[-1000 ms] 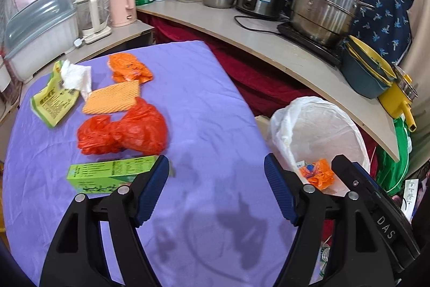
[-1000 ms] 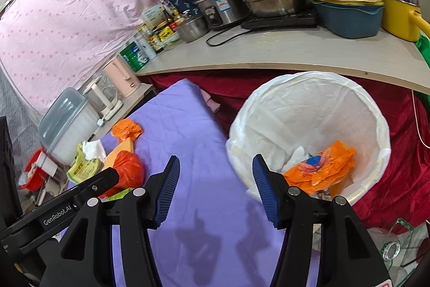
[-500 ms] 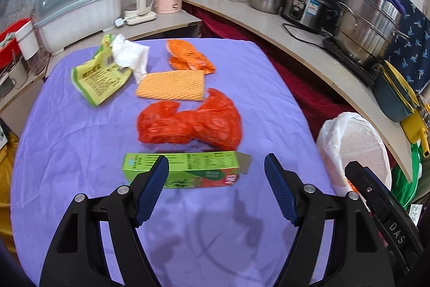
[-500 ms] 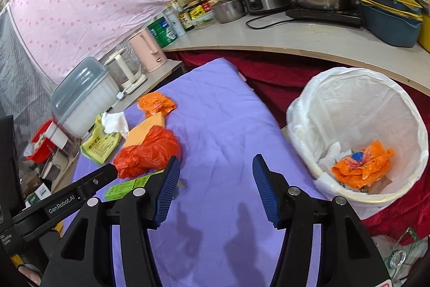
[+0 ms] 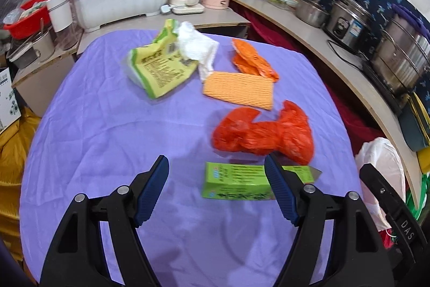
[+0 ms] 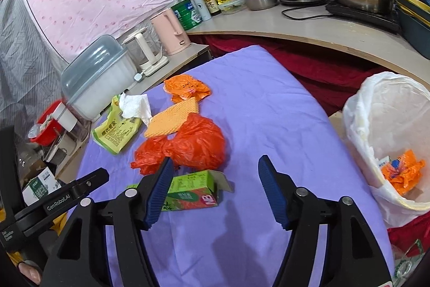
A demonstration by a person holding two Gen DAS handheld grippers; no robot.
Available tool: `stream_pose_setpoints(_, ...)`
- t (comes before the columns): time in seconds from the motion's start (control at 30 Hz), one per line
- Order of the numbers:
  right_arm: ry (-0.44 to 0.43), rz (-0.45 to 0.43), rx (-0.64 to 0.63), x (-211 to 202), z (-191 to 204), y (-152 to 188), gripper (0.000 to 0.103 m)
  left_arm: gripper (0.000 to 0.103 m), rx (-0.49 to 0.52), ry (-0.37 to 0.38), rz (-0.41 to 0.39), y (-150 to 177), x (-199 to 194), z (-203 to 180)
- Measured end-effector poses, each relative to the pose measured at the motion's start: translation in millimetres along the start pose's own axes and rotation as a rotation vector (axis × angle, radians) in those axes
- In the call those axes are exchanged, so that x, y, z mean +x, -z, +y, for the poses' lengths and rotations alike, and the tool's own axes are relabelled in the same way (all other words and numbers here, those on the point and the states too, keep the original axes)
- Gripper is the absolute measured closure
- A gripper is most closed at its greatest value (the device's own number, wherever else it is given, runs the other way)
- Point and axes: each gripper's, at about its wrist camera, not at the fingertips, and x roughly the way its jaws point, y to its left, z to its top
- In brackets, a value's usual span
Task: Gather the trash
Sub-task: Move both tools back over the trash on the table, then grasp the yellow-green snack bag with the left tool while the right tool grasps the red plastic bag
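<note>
Left wrist view: the left gripper (image 5: 216, 188) hangs over the purple-clothed counter (image 5: 107, 141), jaws spread wide with nothing between the pads.
Carton: the green rectangular cardboard carton (image 5: 236, 183) lies flat just ahead, its long axis across the view; its right end passes behind the right finger (image 5: 279, 191), and its open flap points right.
Other trash: the crumpled red plastic bag (image 5: 264, 135) lies just behind the carton; farther back lie the orange ribbed foam sheet (image 5: 239, 89), the crumpled orange wrapper (image 5: 252, 61), the white paper tissue (image 5: 197, 49) and the yellow-green printed pouch (image 5: 160, 66).
Open room: bare cloth to the left and near side of the carton.
Bin: the white-lined waste bin (image 5: 379, 160) stands off the counter's right edge.

Right wrist view: the right gripper (image 6: 213, 191) has just been opening; its jaws stand apart and empty.
Carton here: the carton (image 6: 192, 192) runs left to right, its left part behind the left finger (image 6: 158, 191), flap end toward the gap.
Edges: bare cloth runs from the carton to the right edge, where the bin (image 6: 357, 109) holds orange wrapping (image 6: 403, 172).
</note>
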Motion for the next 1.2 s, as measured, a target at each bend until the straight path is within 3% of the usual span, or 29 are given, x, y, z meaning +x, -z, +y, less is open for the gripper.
stream_pose_setpoints(0.47,-0.017,0.075,-0.004,76,29,-19,0.037,0.022,-0.111,-0.113,-0.038,-61,45,74)
stream_pose_setpoints(0.73,-0.011,0.106,0.002,114,34,-28,0.034,0.02,-0.089,-0.172,-0.046,-96,86,99)
stream_pose_setpoints(0.93,0.001,0.123,0.01,133,32,-26,0.032,0.021,-0.047,-0.161,-0.038,-107,115,100)
stream_pose_setpoints(1.03,0.002,0.127,0.011,136,29,-25,0.031,0.04,-0.033,-0.15,-0.012,-106,127,98)
stream_pose_setpoints(1.17,-0.004,0.128,0.011,137,28,-22,0.031,0.081,-0.042,-0.124,0.027,-102,133,97)
stream_pose_setpoints(1.2,-0.003,0.128,0.01,138,28,-21,0.031,0.085,-0.045,-0.123,0.031,-101,133,97)
